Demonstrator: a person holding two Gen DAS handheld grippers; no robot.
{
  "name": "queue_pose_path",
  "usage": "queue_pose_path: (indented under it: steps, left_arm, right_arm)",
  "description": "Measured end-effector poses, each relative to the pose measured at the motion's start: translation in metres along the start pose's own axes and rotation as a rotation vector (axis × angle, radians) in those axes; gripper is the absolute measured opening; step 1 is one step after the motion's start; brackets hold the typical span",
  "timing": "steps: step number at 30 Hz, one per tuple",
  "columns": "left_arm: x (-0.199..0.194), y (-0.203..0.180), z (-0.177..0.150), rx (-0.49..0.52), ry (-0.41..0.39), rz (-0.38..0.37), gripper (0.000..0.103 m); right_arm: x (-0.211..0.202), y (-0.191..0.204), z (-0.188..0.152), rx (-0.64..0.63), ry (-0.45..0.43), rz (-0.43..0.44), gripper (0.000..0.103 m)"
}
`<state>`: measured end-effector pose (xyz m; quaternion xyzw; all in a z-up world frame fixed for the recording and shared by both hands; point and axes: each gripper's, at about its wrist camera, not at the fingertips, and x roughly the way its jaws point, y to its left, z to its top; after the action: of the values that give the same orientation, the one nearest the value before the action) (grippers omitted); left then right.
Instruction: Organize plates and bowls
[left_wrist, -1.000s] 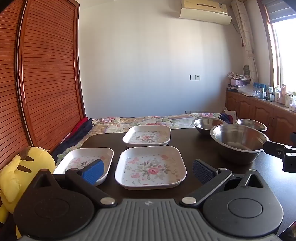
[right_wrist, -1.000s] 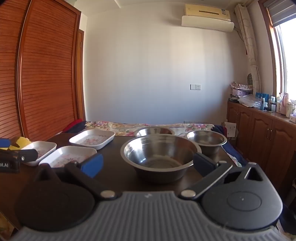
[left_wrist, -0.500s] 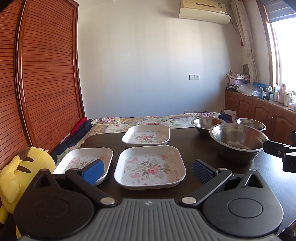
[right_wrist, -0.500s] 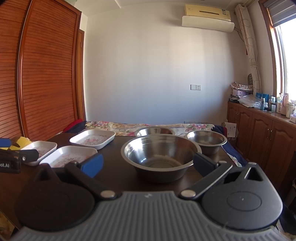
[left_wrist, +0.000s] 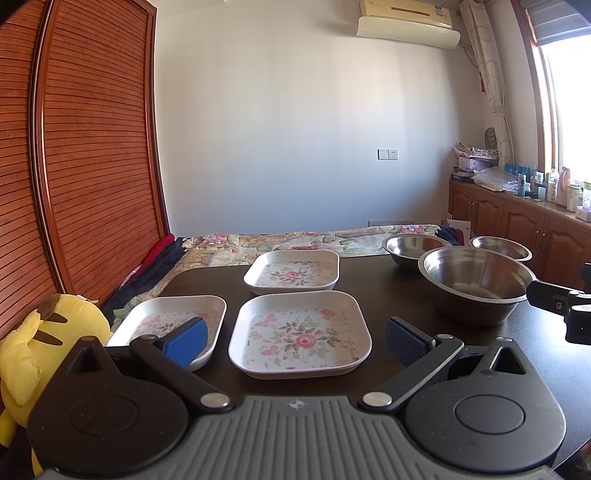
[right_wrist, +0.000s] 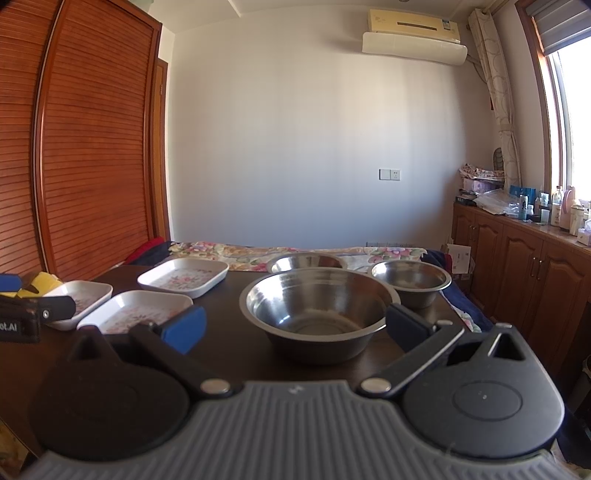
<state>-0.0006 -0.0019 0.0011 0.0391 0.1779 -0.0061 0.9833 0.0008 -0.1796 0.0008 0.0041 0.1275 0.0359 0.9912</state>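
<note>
1. Jaws on both tools stand wide apart with nothing between them: the left gripper (left_wrist: 295, 341) hangs over the near edge of the table (left_wrist: 391, 291), and the right gripper (right_wrist: 295, 328) does the same further to the right.
2. Between the left gripper's blue pads sits the nearest floral plate (left_wrist: 299, 334), square and white-rimmed, flat on the table and untouched.
3. Just to its left lies a second floral plate (left_wrist: 166, 317), partly hidden behind the left blue pad (left_wrist: 184, 341); the two plates are near each other but apart.
4. Behind the nearest plate, toward the far edge, rests a third floral plate (left_wrist: 291, 275), also separate.
5. On the right half of the table stands the large steel bowl (right_wrist: 317, 306), upright and centred between the right gripper's pads, not touched by them.
6. Behind it are two smaller steel bowls: the middle bowl (right_wrist: 306, 262) near the far edge, partly hidden by the large one, and the small bowl (right_wrist: 410, 282) to the right.
7. All six pieces sit singly; none is stacked.
8. Beyond the table's far edge lies a bed with a floral cover (left_wrist: 280, 240), and a yellow plush toy (left_wrist: 40, 347) sits at the left, beside the louvred wooden doors (left_wrist: 92, 147).
</note>
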Motion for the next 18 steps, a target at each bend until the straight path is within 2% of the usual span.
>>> queue_pose_path:
  steps: [18]
  left_arm:
    - [0.0014,-0.0019,0.0019,0.008,0.000,-0.007,0.103]
  right_arm:
    - [0.0003,-0.0007,-0.0002,0.001,0.000,0.001,0.103]
